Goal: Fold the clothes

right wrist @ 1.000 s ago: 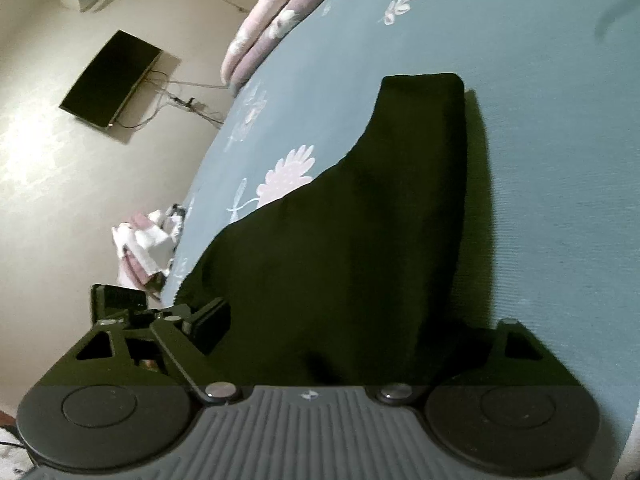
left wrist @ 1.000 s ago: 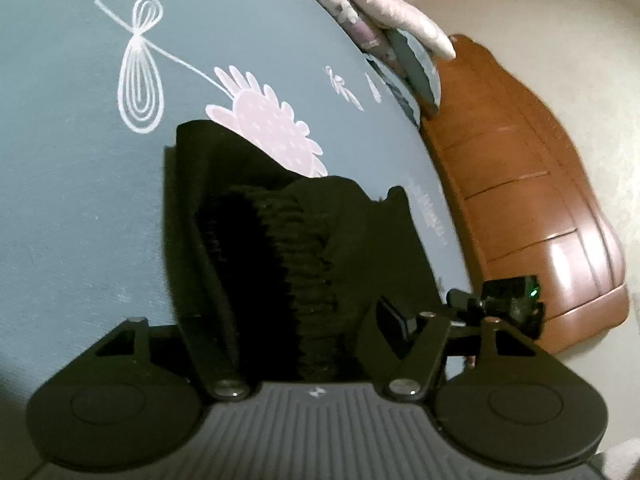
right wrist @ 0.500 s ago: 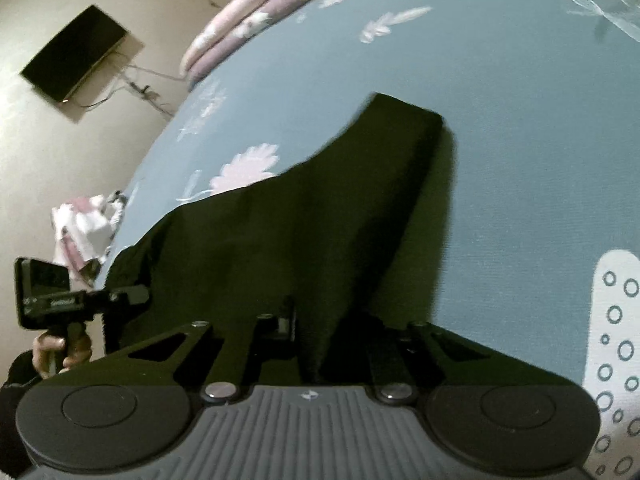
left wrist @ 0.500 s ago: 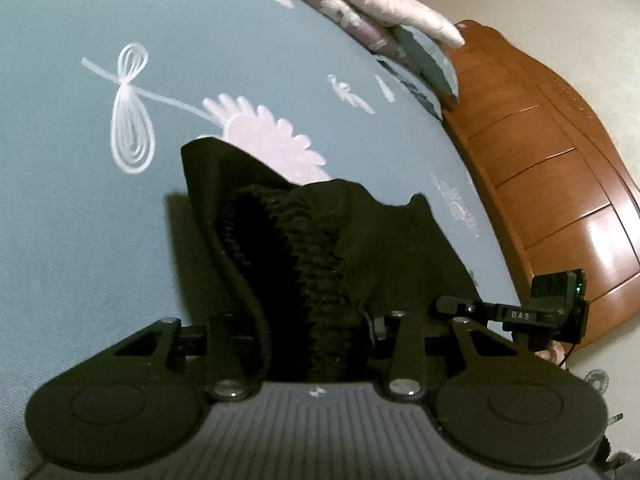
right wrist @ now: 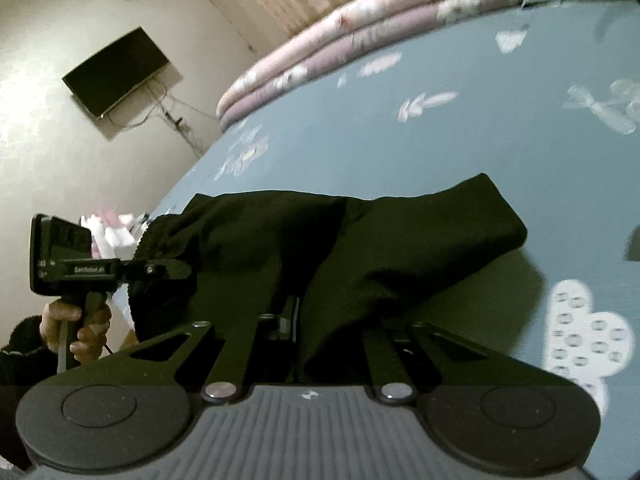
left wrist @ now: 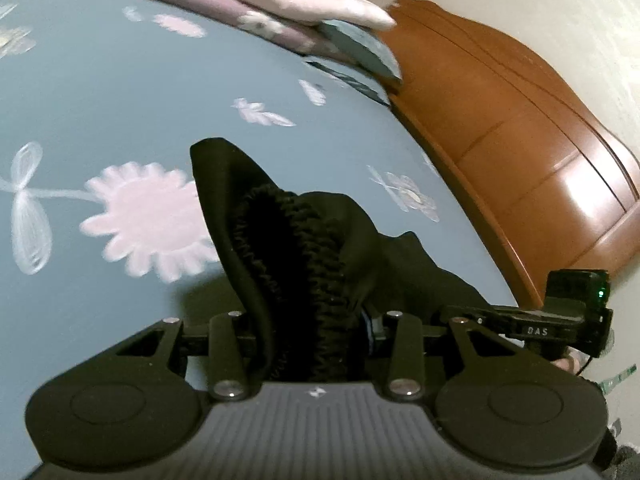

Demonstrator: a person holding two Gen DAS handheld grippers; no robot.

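Observation:
A black garment (left wrist: 304,240) with a ribbed elastic waistband hangs partly lifted over the blue-grey bedsheet (left wrist: 120,100). My left gripper (left wrist: 316,328) is shut on the bunched waistband, which fills the gap between its fingers. My right gripper (right wrist: 316,320) is shut on a smooth fold of the same garment (right wrist: 400,236). Cloth drapes over and hides its fingertips. The far end of the garment still rests on the sheet. In the right wrist view a hand (right wrist: 76,328) holds the left gripper's handle at the left.
A wooden bed board (left wrist: 520,140) runs along the right of the left wrist view. Folded pink quilts (right wrist: 360,40) lie at the far side of the bed. A dark screen (right wrist: 116,68) hangs on the wall. Pale clothes (right wrist: 112,232) lie beyond the bed's edge.
Both grippers went from open to shut on the black garment and rose with it. The cloth now hangs stretched between them, most of it off the sheet.

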